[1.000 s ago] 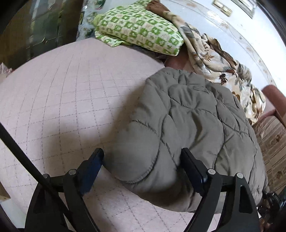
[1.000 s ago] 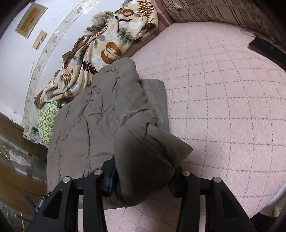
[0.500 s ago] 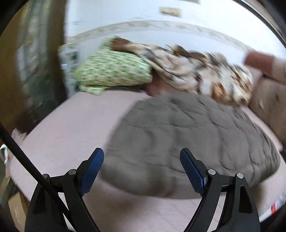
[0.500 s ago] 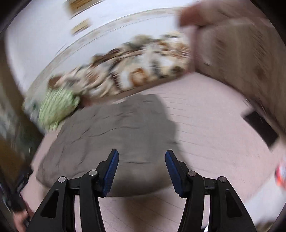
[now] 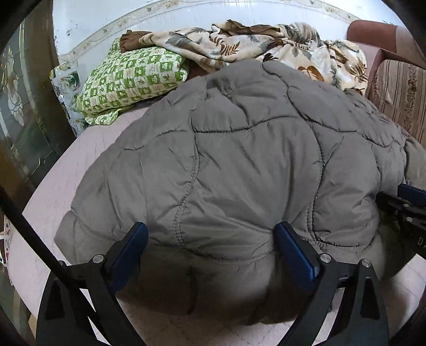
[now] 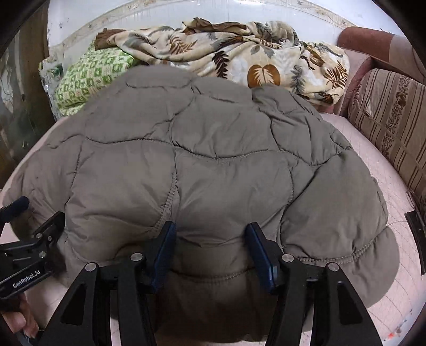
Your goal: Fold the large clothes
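1. The quilted grey jacket, puffy with wavy stitched panels, lies in a rounded, folded mound on the pink grid-stitched bedcover.
2. Left gripper: jaws opening, blue pads flanking the jacket's near edge, padding bulging between them.
3. Right gripper: jaws narrower, straddling the near edge; grip cannot be told.
4. Behind the jacket: a green checked pillow and a crumpled leaf-print blanket.

A white wall is seen at 12 o'clock, a striped sofa at 2, dark glass-panelled wood at 9.
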Demonstrator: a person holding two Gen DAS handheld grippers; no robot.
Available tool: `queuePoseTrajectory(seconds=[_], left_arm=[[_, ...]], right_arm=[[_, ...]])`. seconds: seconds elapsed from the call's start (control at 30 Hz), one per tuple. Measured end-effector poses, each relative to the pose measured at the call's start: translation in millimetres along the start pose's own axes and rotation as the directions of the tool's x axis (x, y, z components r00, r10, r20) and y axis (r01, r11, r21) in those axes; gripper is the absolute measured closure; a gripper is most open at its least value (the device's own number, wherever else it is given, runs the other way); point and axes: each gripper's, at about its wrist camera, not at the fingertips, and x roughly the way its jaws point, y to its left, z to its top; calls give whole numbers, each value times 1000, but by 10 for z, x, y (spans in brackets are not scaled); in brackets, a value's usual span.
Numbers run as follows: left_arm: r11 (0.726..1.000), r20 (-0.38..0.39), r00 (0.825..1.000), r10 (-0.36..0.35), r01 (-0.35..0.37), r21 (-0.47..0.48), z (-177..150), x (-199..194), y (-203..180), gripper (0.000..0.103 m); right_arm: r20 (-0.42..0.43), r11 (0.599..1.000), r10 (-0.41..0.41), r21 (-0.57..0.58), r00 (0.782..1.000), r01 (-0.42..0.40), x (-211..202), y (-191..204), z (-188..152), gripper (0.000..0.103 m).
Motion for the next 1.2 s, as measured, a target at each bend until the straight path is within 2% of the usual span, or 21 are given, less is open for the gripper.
queuePoseTrajectory(seconds=[0.13, 0.23, 0.3, 0.4, 0.5, 0.67, 0.83, 1.03, 1.2], left_arm=[[1000, -3, 1000, -1, 1, -16, -20, 95, 10, 3], [1000, 56, 998, 16, -15, -13, -72, 40, -1, 3], [999, 95, 995, 24, -21, -30, -96, -52, 4, 3], [999, 123, 992, 27, -23, -36, -122, -222, -2, 3], [999, 133, 991, 2, 2, -36, -179, -429, -5, 3], [998, 128, 991, -38, 44, -45, -346, -752, -12, 3], [997, 105, 993, -56, 60, -41, -516, -926, -2, 3], [997, 63, 997, -51, 55, -59, -536, -823, 27, 3], [997, 41, 998, -50, 53, -62, -532, -721, 15, 3]], right_arm=[[-5, 1000, -7, -8, 1000, 7, 119, -10, 17, 42], [26, 999, -25, -24, 999, 26, 82, 25, -20, 42], [79, 999, -27, -23, 996, 29, -21, 35, -73, 42], [110, 1000, -5, 7, 994, 4, -237, 32, -125, 42], [157, 1000, -3, -28, 988, 7, -531, 112, -206, 42], [211, 998, 10, -70, 978, 5, -901, 255, -495, 41], [228, 992, 34, -129, 973, -4, -1135, 413, -726, 34], [179, 986, 52, -166, 982, -22, -1066, 515, -833, 31], [150, 992, 45, -120, 988, -27, -956, 413, -804, 31]])
